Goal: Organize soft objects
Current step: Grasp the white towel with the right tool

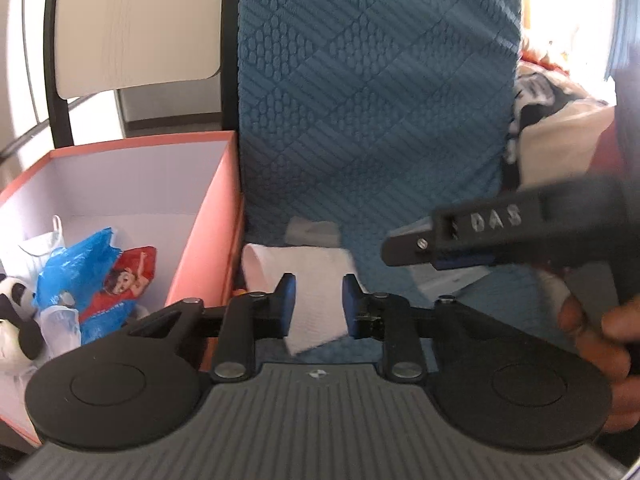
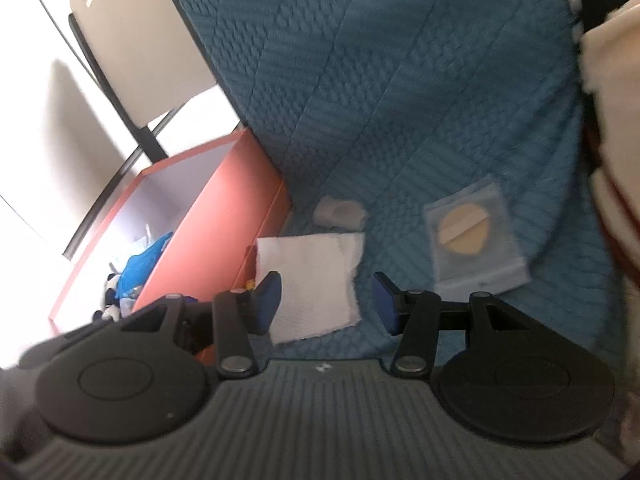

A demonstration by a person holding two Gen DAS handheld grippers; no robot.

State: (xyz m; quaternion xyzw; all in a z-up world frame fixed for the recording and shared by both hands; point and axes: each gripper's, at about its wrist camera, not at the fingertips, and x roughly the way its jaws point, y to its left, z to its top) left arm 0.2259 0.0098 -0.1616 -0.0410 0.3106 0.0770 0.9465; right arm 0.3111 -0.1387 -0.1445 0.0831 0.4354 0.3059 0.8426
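A white paper napkin (image 1: 308,280) lies on the blue quilted cover beside the orange box (image 1: 208,216); it also shows in the right wrist view (image 2: 312,280). My left gripper (image 1: 319,304) is open, its jaws on either side of the napkin and just above it. My right gripper (image 2: 326,304) is open and empty over the napkin's right edge; it enters the left wrist view (image 1: 404,248) from the right. A small grey cloth (image 1: 314,232) (image 2: 340,212) lies behind the napkin. A clear pouch with a tan powder puff (image 2: 472,236) lies to the right.
The orange box (image 2: 224,216) holds a blue plastic bag (image 1: 76,268), a red printed bag (image 1: 128,280), white bags and a panda plush (image 1: 20,320). A chair (image 1: 136,28) stands behind it. Black-and-white and cream bedding (image 1: 556,128) is piled at the right.
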